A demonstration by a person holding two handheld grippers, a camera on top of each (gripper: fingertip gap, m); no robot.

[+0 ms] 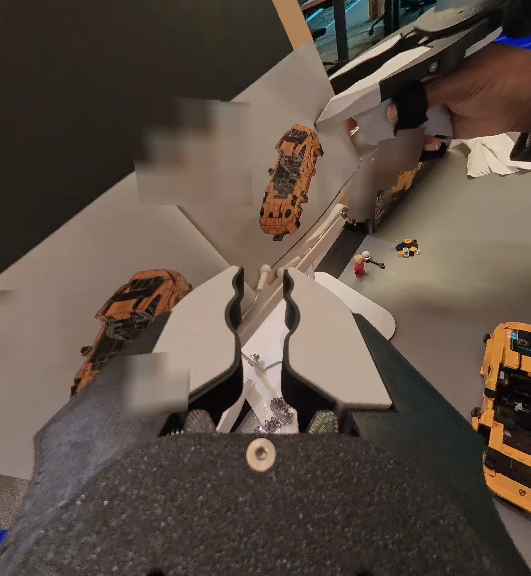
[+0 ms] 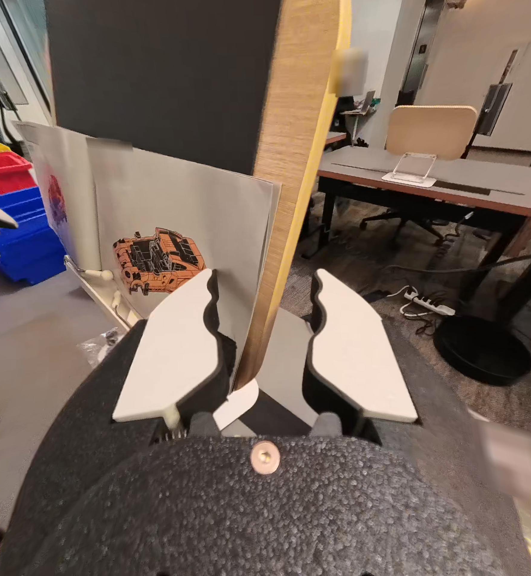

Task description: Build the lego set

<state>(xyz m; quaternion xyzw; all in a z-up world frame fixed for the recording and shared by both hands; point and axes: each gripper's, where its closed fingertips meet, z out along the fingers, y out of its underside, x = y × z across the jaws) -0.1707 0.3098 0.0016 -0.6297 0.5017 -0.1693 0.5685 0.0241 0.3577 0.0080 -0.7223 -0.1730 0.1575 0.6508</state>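
Observation:
The open instruction booklet (image 1: 226, 218) leans on a white stand (image 1: 314, 249) and shows orange car drawings (image 1: 289, 177). My left gripper (image 1: 263, 276) is open and empty, pointing at the stand's bottom ledge and wire page holder. My right gripper (image 2: 264, 274) is open at the booklet's right page edge (image 2: 267, 237), which shows between the fingers. It also shows in the left wrist view (image 1: 323, 120), held by a hand at the page's upper corner. The yellow lego car (image 1: 519, 420) sits on the grey table at the right.
A red minifigure (image 1: 360, 265), a small pile of loose parts (image 1: 409, 247), the set's box (image 1: 395, 187) and a white cloth (image 1: 491, 156) lie beyond the stand. A clear bag of small parts (image 1: 278, 411) lies under my left gripper. A dark divider panel (image 2: 164, 78) stands behind; blue bins (image 2: 24, 233) at left.

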